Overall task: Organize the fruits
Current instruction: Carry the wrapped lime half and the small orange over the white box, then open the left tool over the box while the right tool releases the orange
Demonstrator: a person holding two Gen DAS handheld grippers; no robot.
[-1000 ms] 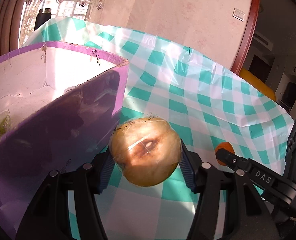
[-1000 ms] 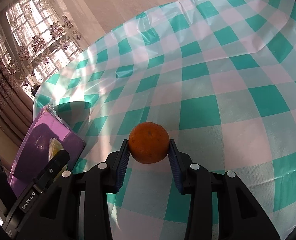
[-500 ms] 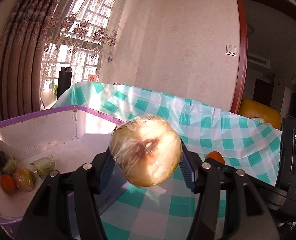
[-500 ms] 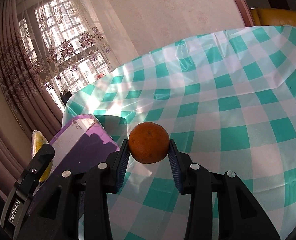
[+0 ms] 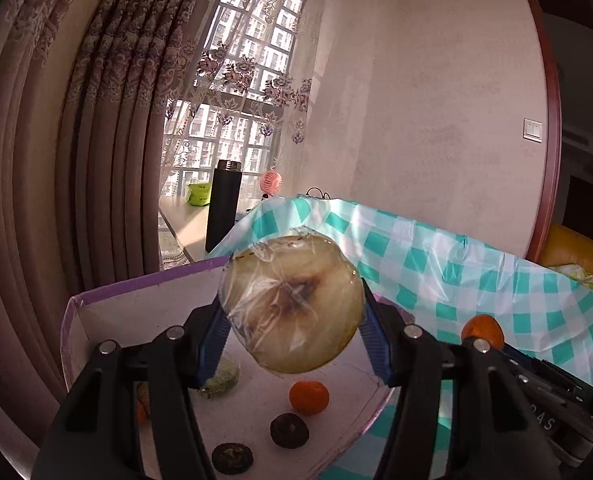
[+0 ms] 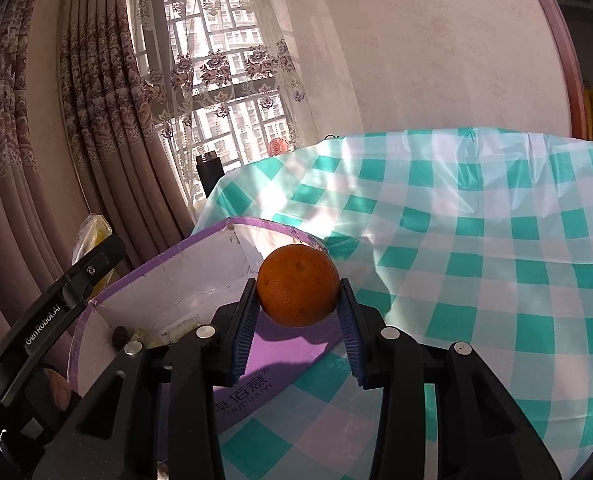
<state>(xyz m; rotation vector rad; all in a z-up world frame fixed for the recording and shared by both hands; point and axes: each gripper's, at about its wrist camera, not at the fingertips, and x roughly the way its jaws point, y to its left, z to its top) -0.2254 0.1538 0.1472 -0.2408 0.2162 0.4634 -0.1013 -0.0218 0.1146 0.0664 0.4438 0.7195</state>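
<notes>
The counter (image 6: 496,240) is covered by a creased teal-and-white checked plastic cloth (image 6: 436,312), sunlit across its far half. One purple-edged open box (image 6: 184,280) stands directly on the cloth at the counter's window-side end, printed lettering on its near outer wall. The rest of the cloth in view is bare. The counter's far edge lies close to the wall.
</notes>
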